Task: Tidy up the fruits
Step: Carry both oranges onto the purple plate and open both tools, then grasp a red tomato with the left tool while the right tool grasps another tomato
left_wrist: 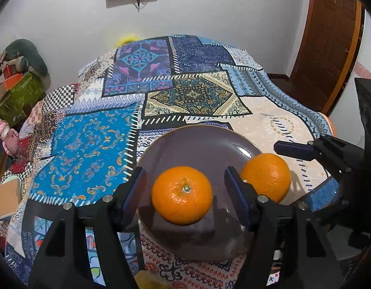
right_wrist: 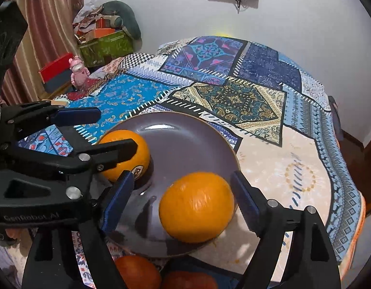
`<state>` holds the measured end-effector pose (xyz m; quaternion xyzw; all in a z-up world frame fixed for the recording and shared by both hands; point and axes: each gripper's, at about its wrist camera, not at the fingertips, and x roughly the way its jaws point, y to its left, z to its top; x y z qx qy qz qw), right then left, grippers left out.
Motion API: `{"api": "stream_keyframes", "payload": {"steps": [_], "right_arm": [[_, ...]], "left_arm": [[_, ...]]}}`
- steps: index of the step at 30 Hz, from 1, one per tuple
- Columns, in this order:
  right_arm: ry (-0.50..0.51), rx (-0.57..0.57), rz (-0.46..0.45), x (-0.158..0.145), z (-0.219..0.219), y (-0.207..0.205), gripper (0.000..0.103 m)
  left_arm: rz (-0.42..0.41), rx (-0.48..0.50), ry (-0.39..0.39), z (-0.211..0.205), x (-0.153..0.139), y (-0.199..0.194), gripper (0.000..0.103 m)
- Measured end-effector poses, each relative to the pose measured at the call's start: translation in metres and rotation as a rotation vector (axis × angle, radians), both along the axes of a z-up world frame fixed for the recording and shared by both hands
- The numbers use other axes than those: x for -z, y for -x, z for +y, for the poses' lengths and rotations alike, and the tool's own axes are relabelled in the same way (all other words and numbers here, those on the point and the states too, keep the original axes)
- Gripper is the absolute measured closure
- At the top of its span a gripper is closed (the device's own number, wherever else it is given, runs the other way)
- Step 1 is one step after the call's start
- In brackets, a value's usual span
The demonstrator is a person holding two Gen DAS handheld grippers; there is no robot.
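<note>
Left wrist view: an orange [left_wrist: 182,195], stem end facing up, sits on a dark plate [left_wrist: 197,142] between the left gripper [left_wrist: 185,187]'s fingers, spread wide and clear of it, while at three o'clock another rounder orange [left_wrist: 267,177] rests on the plate's rim between the right gripper [right_wrist: 180,197]'s spread, untouching fingers.

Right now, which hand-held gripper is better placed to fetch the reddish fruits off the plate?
Right, likely: both reddish fruits lie by the plate's near rim, close beneath the open right hand-held gripper; the left view shows neither.
</note>
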<state>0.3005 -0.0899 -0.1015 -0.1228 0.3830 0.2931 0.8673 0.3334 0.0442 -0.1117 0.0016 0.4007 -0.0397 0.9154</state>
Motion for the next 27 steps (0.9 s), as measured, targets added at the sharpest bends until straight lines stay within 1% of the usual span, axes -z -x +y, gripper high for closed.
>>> {"api": "stream_keyframes", "payload": {"steps": [5,9,14,21,27], "right_arm": [[-0.020,0.022,-0.007,-0.009,-0.011,0.006,0.022],[-0.034,0.042,-0.020,-0.018,-0.021,0.014,0.022],[-0.050,0.076,-0.031,-0.025,-0.038,0.026,0.021],[-0.062,0.119,-0.014,-0.022,-0.061,0.043,0.021],[-0.037,0.134,-0.001,-0.012,-0.074,0.059,0.021]], "left_arm": [[-0.027,-0.014,-0.006,0.004,-0.012,0.013,0.034],[-0.052,-0.019,-0.007,0.007,-0.022,0.028,0.030],[-0.061,-0.015,-0.009,0.010,-0.026,0.047,0.027],[-0.052,-0.009,0.002,0.008,-0.020,0.069,0.023],[-0.035,0.004,0.023,-0.003,-0.007,0.085,0.023]]}}
